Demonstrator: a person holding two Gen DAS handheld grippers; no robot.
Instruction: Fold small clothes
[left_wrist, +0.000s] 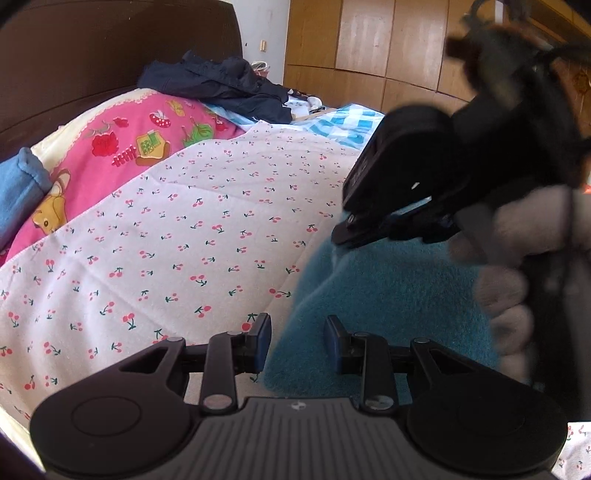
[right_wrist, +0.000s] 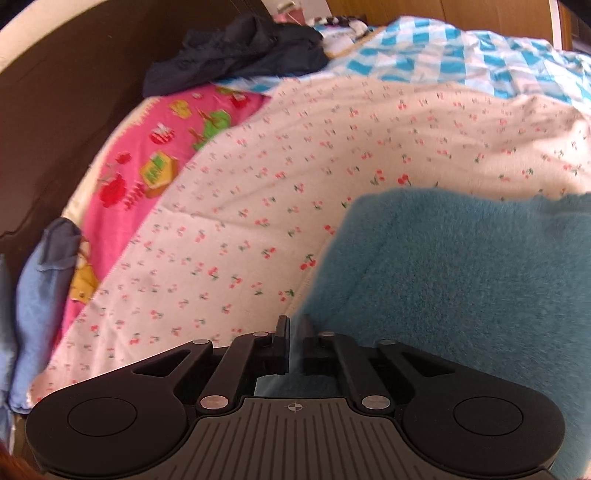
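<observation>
A fuzzy teal garment (left_wrist: 388, 295) lies on the white cherry-print sheet (left_wrist: 184, 229). My left gripper (left_wrist: 297, 332) is open, its fingers either side of the garment's left edge. The right gripper's body (left_wrist: 417, 173) shows in the left wrist view, held by a gloved hand above the garment's far part. In the right wrist view the teal garment (right_wrist: 461, 280) fills the lower right over the cherry sheet (right_wrist: 295, 177). My right gripper (right_wrist: 295, 339) is shut on the garment's left edge, with teal fabric in the narrow gap between its fingers.
A pink cartoon-print blanket (left_wrist: 122, 147) lies to the left. A dark navy garment (left_wrist: 221, 85) is heaped at the back by the brown headboard (left_wrist: 92, 48). A blue cloth (left_wrist: 18, 188) sits far left. A blue-checked cover (right_wrist: 461, 59) lies behind, with wooden cabinets (left_wrist: 388, 44) beyond.
</observation>
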